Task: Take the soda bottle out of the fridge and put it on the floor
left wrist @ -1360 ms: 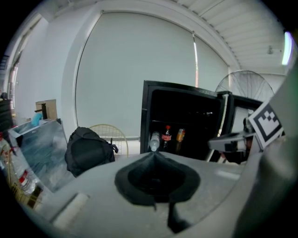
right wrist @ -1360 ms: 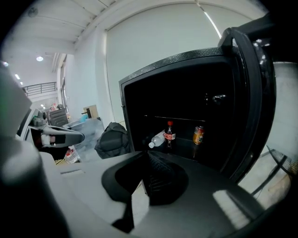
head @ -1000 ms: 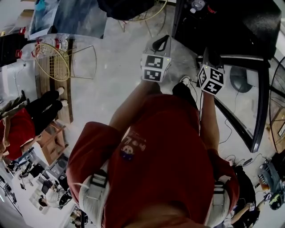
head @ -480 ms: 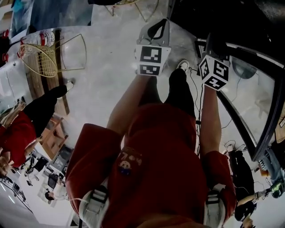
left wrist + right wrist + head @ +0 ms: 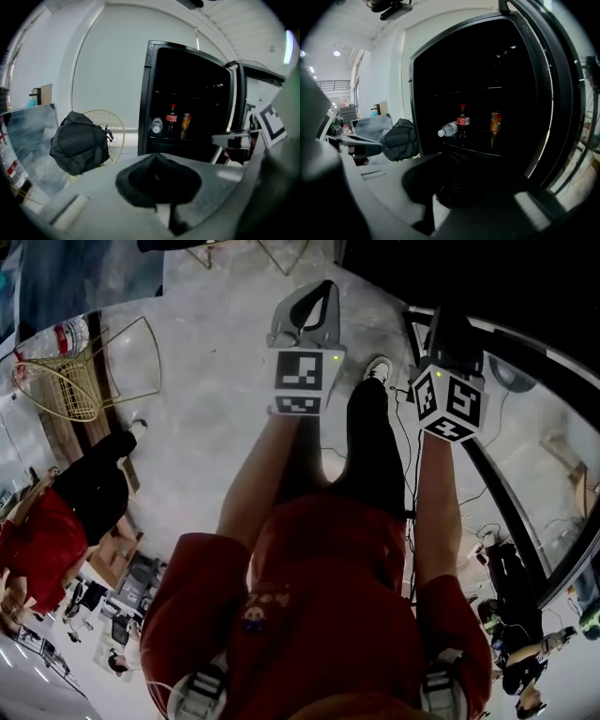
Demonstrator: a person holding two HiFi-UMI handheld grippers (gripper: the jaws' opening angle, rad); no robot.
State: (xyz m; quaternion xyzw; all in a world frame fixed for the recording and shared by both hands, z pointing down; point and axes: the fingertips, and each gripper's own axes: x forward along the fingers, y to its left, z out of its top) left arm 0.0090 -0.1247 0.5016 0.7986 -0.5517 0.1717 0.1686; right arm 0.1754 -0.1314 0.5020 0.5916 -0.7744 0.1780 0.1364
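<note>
The soda bottle, dark with a red cap and label, stands upright on a shelf inside the open black fridge; the left gripper view shows the same bottle farther off. My right gripper is shut and empty, pointing at the fridge interior well short of the shelf. My left gripper is also shut and empty, farther from the fridge. In the head view the left gripper and right gripper are held out side by side over the floor, in front of the person in a red shirt.
A clear water bottle lies left of the soda and an orange can stands to its right. The fridge door stands open at right. A black backpack rests on a wire chair. Cables trail over the floor.
Both grippers have stayed shut and shifted forward and slightly left in the head view as the person moves toward the fridge; the wire chair slides toward the left edge.
</note>
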